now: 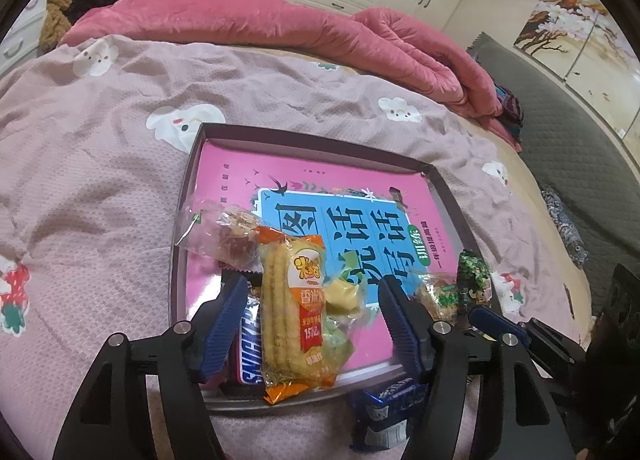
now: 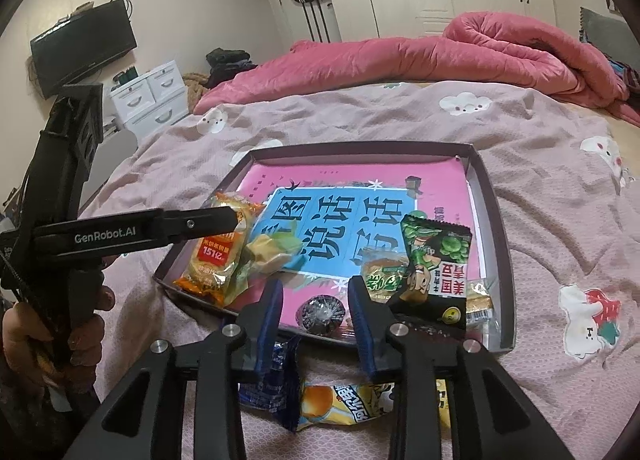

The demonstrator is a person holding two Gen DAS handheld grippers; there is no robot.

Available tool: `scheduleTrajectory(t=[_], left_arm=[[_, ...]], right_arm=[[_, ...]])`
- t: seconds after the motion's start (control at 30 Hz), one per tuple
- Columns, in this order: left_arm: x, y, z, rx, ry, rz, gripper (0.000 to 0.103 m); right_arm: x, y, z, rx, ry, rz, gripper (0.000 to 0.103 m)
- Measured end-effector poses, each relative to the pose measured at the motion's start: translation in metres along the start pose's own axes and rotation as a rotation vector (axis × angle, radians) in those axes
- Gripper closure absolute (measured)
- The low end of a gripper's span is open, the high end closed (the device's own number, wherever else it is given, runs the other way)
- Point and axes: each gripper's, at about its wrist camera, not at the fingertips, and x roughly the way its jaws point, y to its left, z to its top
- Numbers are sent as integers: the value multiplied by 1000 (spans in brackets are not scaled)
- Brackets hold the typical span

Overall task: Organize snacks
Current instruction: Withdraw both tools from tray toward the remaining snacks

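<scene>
Hovering over the tray, both grippers open, left gripper above corn snack.

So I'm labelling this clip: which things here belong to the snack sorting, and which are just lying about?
Part of the job: shallow box, orange corn-snack packet, green pea packet, Snickers bar, blue packet, yellow packet.

Lying about: pink quilt, TV, white drawers.

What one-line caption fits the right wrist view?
Open right gripper hovers over a snack-filled tray on the bed, near a green pea packet.
</scene>
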Motion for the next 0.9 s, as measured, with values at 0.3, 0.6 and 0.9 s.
scheduleTrajectory(t=[0.3, 0.6, 0.9], left_arm=[[-13, -6, -2, 15, 7, 0, 28], [-27, -9, -4, 21, 5, -3, 28], [-34, -15, -9, 34, 7, -9, 28]], right_arm=[[-7, -5, 2, 28, -20, -12, 56], [-19, -13, 4, 67, -49, -29, 52], [-32, -20, 4, 107, -71, -42, 49]])
